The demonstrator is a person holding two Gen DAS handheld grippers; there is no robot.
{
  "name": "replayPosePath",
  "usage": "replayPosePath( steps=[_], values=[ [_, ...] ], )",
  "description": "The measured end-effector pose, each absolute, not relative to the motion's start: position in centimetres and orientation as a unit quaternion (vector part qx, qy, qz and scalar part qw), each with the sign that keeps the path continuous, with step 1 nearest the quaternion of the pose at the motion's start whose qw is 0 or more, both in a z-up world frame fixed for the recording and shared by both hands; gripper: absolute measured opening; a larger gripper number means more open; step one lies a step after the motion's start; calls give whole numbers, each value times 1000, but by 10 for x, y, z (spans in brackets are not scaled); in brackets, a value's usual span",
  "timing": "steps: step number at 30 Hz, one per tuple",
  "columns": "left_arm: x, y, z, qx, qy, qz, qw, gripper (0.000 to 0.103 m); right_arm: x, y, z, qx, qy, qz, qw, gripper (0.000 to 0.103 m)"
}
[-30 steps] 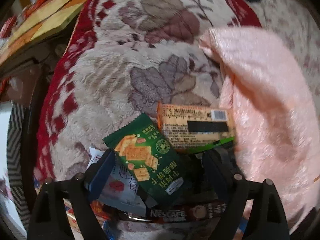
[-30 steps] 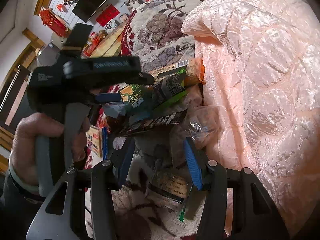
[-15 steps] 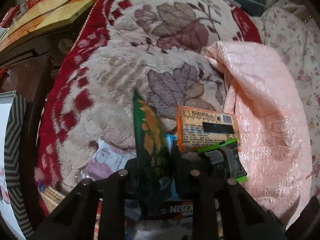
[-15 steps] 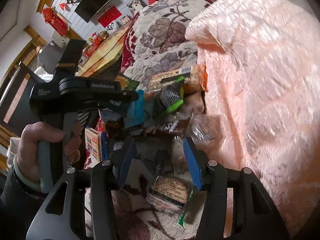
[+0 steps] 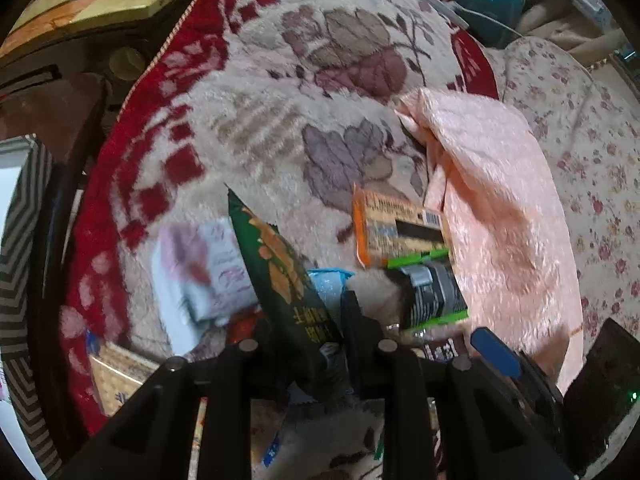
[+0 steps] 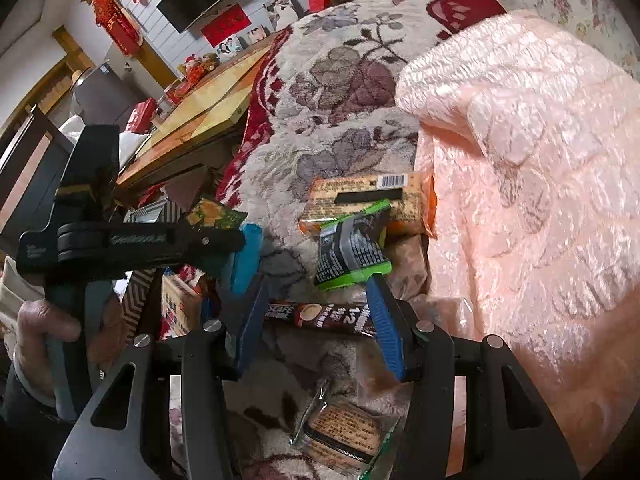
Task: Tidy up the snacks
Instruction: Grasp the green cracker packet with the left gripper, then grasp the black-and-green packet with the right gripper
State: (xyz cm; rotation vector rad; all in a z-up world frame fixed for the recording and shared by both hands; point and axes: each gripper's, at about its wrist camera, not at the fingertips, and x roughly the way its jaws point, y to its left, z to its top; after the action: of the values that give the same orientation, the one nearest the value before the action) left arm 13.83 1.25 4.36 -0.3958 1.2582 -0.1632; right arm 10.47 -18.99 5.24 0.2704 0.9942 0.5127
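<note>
My left gripper [image 5: 306, 326] is shut on a dark green cracker packet [image 5: 280, 276] and holds it edge-up above the floral blanket [image 5: 280, 120]. The same gripper shows in the right wrist view [image 6: 236, 248], with the packet's top [image 6: 214, 216] poking out. An orange biscuit pack [image 5: 394, 228] and a black-and-green sachet [image 5: 432, 296] lie beside the pink cloth [image 5: 500, 208]. My right gripper [image 6: 316, 320] is open and empty, over a brown Nescafe stick [image 6: 320, 314], near the black-and-green sachet [image 6: 352, 250] and orange pack [image 6: 360, 192].
A white-pink packet [image 5: 204, 268] lies left of the held packet. A clear-wrapped biscuit pack [image 6: 344, 436] lies below my right gripper. A wooden table [image 6: 192, 116] stands at the blanket's left edge. The pink cloth [image 6: 540, 200] covers the right side.
My left gripper closed on the green cracker packet, turned it edge-up and lifted it off the pile. My right gripper stayed open and shifted slightly over the Nescafe stick.
</note>
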Motion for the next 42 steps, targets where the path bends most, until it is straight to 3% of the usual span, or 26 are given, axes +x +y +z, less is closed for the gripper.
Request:
replayPosePath(
  steps=[5, 11, 22, 24, 26, 34, 37, 42],
  values=[
    [138, 8, 42, -168, 591, -83, 785, 29, 103, -193, 47, 138, 476, 244, 834, 50],
    [147, 16, 48, -194, 596, -68, 776, 63, 101, -197, 44, 149, 477, 244, 831, 50],
    [168, 27, 31, -206, 615, -31, 761, 64, 101, -199, 40, 156, 479, 247, 827, 50],
    [168, 27, 27, -196, 616, -24, 763, 56, 101, -198, 40, 157, 480, 248, 827, 50],
    [167, 28, 27, -188, 612, -21, 768, 15, 101, -197, 41, 156, 478, 251, 827, 50],
    [157, 40, 43, -193, 580, -25, 791, 11, 108, -185, 51, 124, 467, 244, 841, 51],
    [152, 45, 48, -200, 578, -27, 791, 11, 121, -171, 55, 75, 469, 224, 851, 63],
    [145, 52, 55, -206, 570, -24, 795, 11, 152, -147, 39, 3, 510, 197, 838, 64]
  ],
)
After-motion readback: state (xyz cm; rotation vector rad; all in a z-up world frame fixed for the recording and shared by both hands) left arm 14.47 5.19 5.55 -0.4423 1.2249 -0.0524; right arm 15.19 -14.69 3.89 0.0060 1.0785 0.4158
